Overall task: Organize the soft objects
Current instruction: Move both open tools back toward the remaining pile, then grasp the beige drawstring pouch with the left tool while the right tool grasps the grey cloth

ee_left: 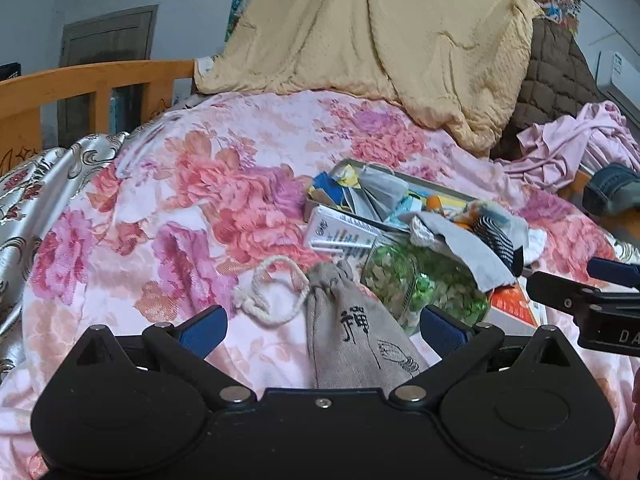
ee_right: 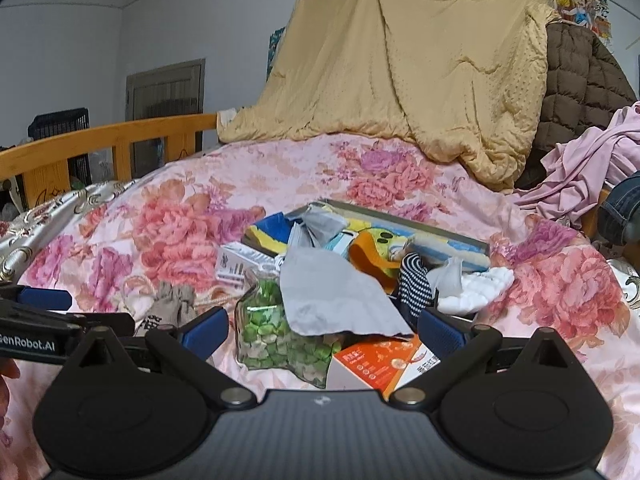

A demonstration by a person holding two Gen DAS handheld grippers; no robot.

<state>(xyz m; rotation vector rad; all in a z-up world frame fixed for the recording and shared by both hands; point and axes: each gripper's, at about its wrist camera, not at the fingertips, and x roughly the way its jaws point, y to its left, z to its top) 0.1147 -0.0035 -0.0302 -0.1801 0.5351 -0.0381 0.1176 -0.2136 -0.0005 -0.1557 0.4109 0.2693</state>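
Two grippers: my left gripper (ee_left: 324,330) & right gripper (ee_right: 324,330) both spread wide, holding nothing.
Pouch: grey drawstring pouch (ee_left: 352,332) btwn left fingers, on floral quilt (ee_left: 160,208).
In way: green jar (ee_right: 276,332), grey cloth (ee_right: 332,292), orange box (ee_right: 376,364).
Behind: tray (ee_right: 452,236), prob. socks inside.

A bed draped in a pink floral quilt (ee_left: 168,216) is carrying a grey drawstring pouch (ee_left: 352,336), a clear jar of green pieces (ee_right: 276,336) and a shallow grey tray (ee_right: 448,236).

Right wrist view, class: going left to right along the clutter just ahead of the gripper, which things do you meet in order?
Grey drawstring pouch → clear bag of green pieces → navy-and-white striped sock → white fluffy sock.
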